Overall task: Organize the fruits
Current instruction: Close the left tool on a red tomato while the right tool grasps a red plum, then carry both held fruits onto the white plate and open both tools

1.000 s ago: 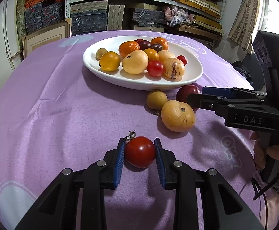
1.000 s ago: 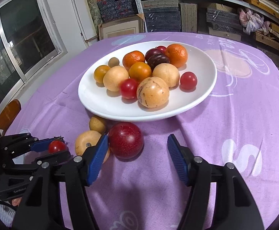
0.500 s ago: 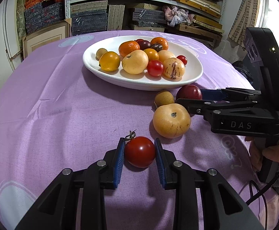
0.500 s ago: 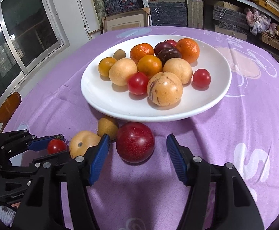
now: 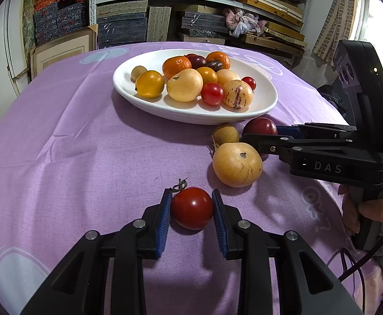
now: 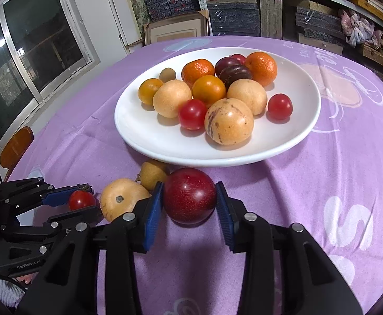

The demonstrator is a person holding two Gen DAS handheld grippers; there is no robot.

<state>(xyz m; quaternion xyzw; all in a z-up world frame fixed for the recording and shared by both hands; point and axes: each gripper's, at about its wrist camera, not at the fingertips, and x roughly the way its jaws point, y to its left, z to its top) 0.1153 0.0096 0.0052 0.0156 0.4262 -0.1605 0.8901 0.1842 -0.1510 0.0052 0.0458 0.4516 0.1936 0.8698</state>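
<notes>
A small red tomato (image 5: 192, 208) with a green stem rests on the purple cloth, and my left gripper (image 5: 191, 193) is shut on it with both blue pads against its sides. My right gripper (image 6: 189, 186) is closing on a dark red plum (image 6: 189, 196), its pads touching both flanks. The plum lies on the cloth just in front of the white plate (image 6: 217, 157). In the left wrist view the plum (image 5: 259, 126) shows between the right gripper's fingers. The plate (image 5: 191, 116) holds several oranges, tomatoes, plums and tan fruits.
A tan speckled fruit (image 6: 122, 198) and a small brownish one (image 6: 153, 173) lie on the cloth between the two grippers, touching the right gripper's left finger. A person's hand (image 5: 370, 210) grips the right handle. Stacked shelves stand behind the table; a chair (image 6: 15, 144) stands at its left edge.
The right gripper's jaws narrowed from wide apart to touching the plum's sides, and it edged forward. The tan fruit shifted slightly on the cloth. The left gripper and tomato stayed still.
</notes>
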